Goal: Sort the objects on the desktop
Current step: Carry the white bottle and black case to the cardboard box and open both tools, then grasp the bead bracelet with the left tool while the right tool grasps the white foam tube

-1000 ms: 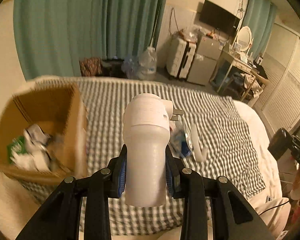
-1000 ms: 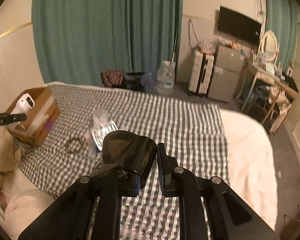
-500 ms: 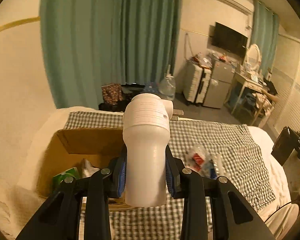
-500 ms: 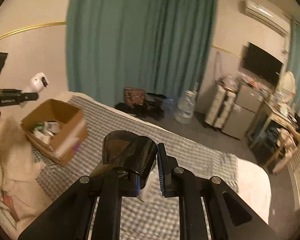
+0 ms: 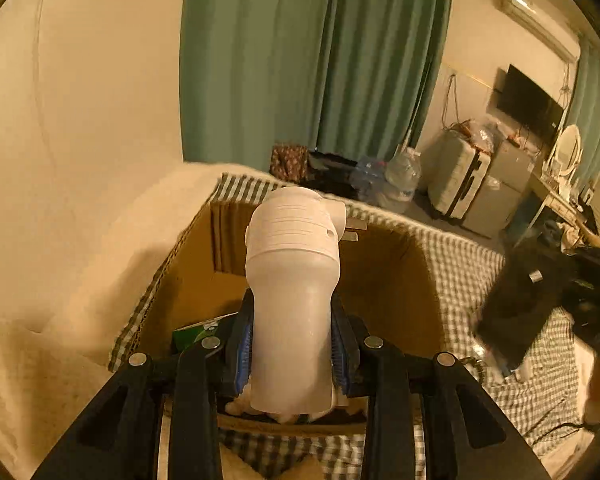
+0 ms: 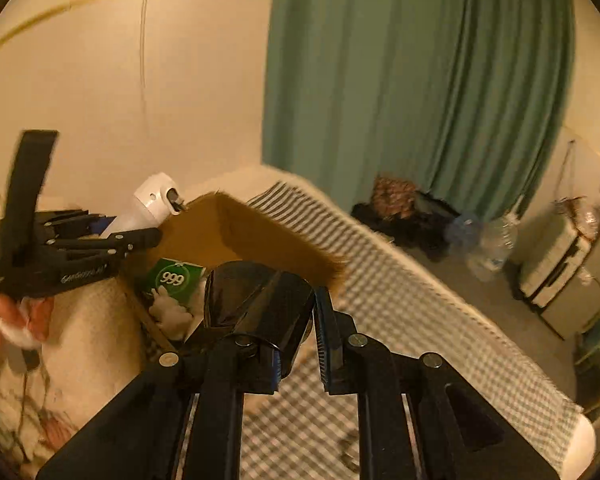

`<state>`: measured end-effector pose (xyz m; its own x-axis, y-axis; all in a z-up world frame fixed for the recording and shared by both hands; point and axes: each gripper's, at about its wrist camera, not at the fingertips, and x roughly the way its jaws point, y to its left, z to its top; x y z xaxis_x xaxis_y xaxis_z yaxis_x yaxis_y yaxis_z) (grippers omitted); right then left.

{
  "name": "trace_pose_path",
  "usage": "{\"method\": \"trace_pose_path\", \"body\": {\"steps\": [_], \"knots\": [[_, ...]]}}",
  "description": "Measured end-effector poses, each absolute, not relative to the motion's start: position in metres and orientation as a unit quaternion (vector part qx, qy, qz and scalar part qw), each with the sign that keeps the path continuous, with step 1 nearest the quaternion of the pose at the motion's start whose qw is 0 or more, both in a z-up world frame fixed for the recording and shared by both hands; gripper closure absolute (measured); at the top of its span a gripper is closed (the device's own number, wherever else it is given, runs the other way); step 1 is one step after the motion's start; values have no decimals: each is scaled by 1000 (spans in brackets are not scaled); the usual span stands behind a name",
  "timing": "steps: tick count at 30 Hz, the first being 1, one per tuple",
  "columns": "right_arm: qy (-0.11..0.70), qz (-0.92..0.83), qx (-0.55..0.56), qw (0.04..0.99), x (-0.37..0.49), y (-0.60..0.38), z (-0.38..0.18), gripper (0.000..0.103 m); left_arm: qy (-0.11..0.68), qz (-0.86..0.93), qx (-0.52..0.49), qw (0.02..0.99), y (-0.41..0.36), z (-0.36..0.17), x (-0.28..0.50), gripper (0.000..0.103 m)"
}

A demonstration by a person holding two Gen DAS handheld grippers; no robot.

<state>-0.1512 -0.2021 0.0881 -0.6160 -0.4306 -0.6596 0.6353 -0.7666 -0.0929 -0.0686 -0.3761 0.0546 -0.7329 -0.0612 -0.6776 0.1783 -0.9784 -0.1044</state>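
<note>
a bedroom, green curtains (image 5: 316, 64), a checked bed (image 5: 452, 256) as work surface. the left tongs (image 5: 292, 344) clench a white bottle (image 5: 294, 280) by its lower body, directly over the box (image 5: 384, 280). it looks light, stiff and smooth, so a mid-body pinch suits it. the right tongs (image 6: 300, 340) grip a black object (image 6: 256, 300), glossy and probably slippery, beside the box. a second ago the box lay off to the left of both tongs; now both loads hang at it.
</note>
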Motion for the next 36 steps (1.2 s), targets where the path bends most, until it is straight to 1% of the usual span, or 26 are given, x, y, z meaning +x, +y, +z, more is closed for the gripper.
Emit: {"method": "trace_pose_path", "body": {"steps": [2, 4, 5, 6, 7, 8, 9, 10, 11, 13, 16, 19, 22, 24, 27, 28, 31, 36], "knots": [[155, -874, 344, 305, -168, -226, 66, 90, 64, -925, 367, 76, -375, 42, -76, 71], [126, -866, 389, 289, -186, -242, 43, 90, 55, -926, 367, 72, -372, 34, -80, 71], [114, -865, 400, 282, -190, -245, 37, 90, 53, -928, 364, 69, -370, 30, -81, 69], [99, -862, 413, 279, -192, -243, 30, 89, 48, -930, 358, 66, -368, 27, -81, 65], [90, -858, 421, 280, -194, -246, 26, 88, 44, -932, 354, 63, -366, 25, -81, 48], [93, -855, 424, 282, -194, -248, 22, 84, 35, -934, 349, 64, -363, 22, -79, 34], [104, -855, 424, 279, -193, -251, 21, 67, 26, -936, 345, 71, -360, 22, -78, 12], [120, -857, 421, 272, -190, -252, 22, 42, 17, -937, 339, 82, -357, 23, -76, 10], [136, -865, 408, 261, -186, -249, 25, 34, 11, -939, 334, 86, -354, 23, -73, 10], [149, -885, 368, 242, -176, -237, 32, 32, 9, -937, 340, 81, -350, 25, -70, 9], [154, -886, 363, 243, -165, -218, 46, 32, 14, -935, 343, 88, -340, 30, -58, 7], [157, -897, 338, 236, -144, -182, 68, 32, 15, -936, 343, 73, -323, 33, -39, 5], [166, -912, 310, 210, -119, -134, 91, 30, 2, -936, 348, 58, -295, 35, -19, 4], [160, -920, 301, 191, -102, -96, 104, 30, 9, -934, 355, 37, -275, 36, -5, 1], [135, -931, 298, 160, -78, -37, 118, 26, 26, -930, 366, 7, -253, 40, 7, 0], [126, -933, 300, 153, -73, -20, 121, 23, 31, -929, 369, -2, -244, 41, 11, 0], [99, -938, 306, 125, -48, 32, 119, 23, 43, -928, 370, -29, -218, 44, 18, 0], [72, -939, 322, 97, -22, 94, 90, 23, 42, -924, 378, -39, -185, 36, 10, 0]]}}
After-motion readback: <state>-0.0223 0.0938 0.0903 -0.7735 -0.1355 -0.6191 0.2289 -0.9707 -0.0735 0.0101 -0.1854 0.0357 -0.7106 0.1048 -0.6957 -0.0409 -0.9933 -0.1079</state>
